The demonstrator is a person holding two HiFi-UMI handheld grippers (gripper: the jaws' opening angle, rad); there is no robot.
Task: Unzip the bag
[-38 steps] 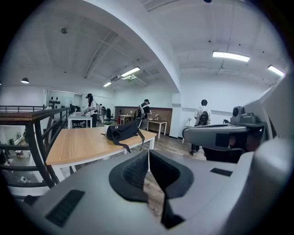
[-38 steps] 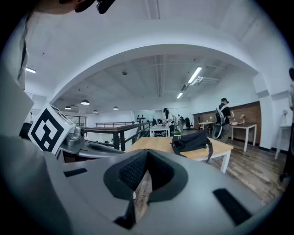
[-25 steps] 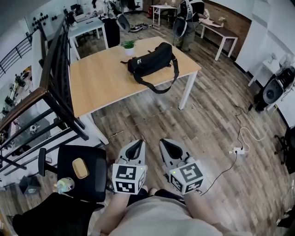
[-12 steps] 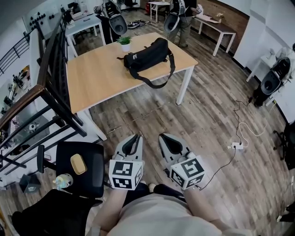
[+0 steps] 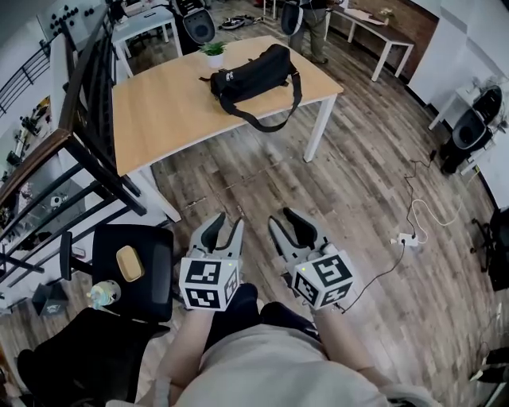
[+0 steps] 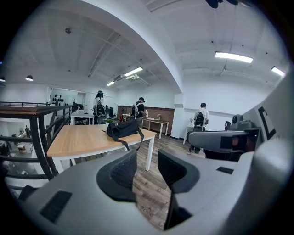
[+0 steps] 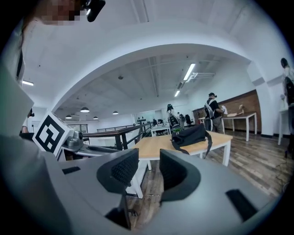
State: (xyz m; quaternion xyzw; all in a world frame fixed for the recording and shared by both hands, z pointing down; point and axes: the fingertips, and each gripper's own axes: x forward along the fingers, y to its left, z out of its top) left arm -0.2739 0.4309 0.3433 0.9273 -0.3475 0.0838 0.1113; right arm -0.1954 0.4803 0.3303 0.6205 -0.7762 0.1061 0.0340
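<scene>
A black duffel bag with a long strap lies on the far side of a wooden table, well ahead of me. It also shows far off as the bag in the left gripper view and the bag in the right gripper view. My left gripper and right gripper are held side by side over the wood floor, close to my body. Both point toward the table. The jaws of both have just been opening and now stand open with nothing between them, as seen in the left gripper and right gripper views.
A black chair with a yellowish pad stands at my left. A dark metal railing runs along the table's left. A small potted plant sits behind the bag. A cable and power strip lie on the floor at the right. People stand at the back.
Both grippers' jaws were shut and now stand open. The table and bag have shifted slightly up in the head view.
</scene>
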